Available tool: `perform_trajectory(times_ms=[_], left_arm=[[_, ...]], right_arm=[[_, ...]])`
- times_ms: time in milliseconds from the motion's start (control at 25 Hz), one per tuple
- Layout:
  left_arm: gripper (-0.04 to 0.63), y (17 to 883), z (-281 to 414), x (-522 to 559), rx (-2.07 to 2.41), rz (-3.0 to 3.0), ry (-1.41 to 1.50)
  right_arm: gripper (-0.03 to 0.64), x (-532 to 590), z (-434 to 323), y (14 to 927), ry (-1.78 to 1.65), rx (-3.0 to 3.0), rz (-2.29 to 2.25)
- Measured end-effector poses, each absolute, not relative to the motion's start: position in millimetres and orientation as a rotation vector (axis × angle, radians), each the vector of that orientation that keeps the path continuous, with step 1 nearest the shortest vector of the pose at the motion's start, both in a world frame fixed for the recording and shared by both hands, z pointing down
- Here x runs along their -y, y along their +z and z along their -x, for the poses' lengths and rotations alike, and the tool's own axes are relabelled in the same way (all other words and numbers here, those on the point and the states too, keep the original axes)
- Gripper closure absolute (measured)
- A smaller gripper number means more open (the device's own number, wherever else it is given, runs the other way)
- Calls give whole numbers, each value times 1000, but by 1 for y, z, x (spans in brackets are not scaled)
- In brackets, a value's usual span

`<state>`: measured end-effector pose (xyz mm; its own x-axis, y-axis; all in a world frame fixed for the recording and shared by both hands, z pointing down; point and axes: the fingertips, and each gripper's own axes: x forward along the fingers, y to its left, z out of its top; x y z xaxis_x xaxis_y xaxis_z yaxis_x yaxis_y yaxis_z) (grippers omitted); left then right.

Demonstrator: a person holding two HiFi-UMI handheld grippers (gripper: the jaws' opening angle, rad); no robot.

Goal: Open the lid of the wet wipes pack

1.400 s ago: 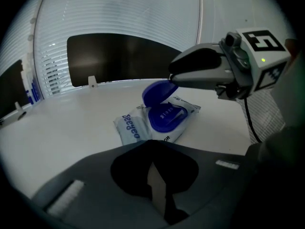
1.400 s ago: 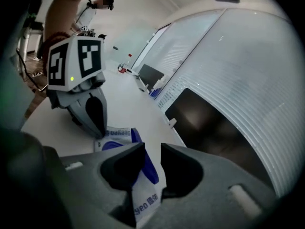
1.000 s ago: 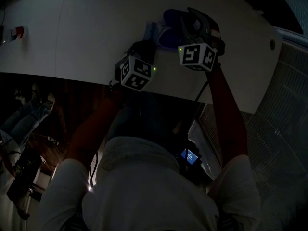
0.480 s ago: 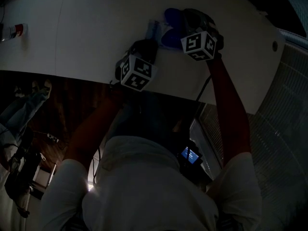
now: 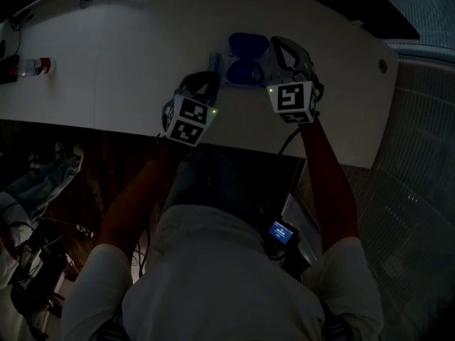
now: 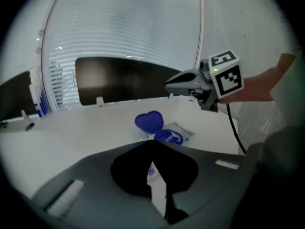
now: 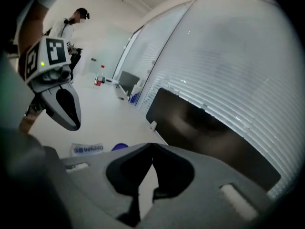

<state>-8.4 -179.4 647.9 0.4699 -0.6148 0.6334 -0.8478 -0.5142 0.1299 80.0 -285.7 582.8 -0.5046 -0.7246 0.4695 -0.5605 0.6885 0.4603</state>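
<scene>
The wet wipes pack (image 6: 171,135) lies on the white bench (image 5: 142,48), its blue lid (image 6: 148,121) flipped open toward 12 o'clock. Both claws are empty, jaws together, clear of it: left claw (image 6: 152,144) at its 8 o'clock, right claw (image 7: 152,149) at 4 o'clock.

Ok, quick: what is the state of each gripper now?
Left gripper: closed, holding nothing.
Right gripper: closed, holding nothing.
</scene>
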Motion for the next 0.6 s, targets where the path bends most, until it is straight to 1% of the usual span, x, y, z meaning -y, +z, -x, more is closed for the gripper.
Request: perform_trajectory(times_ms=[200, 360, 440, 520, 600], left_arm=[[592, 564, 4, 174, 1262, -2387, 608], [592, 501, 2, 153, 1276, -2458, 494], [592, 472, 0, 141, 1285, -2498, 439], [592, 453, 0, 126, 1293, -2512, 409], [592, 443, 1, 110, 1297, -2501, 392]], right_arm=[[615, 219, -78, 506, -260, 2364, -1093], [615, 160, -72, 465, -83, 2467, -1196], [615, 135, -63, 437, -92, 2502, -1206], [615, 111, -53, 408, -107, 2552, -1214], [615, 93, -46, 380, -45, 2627, -1265]])
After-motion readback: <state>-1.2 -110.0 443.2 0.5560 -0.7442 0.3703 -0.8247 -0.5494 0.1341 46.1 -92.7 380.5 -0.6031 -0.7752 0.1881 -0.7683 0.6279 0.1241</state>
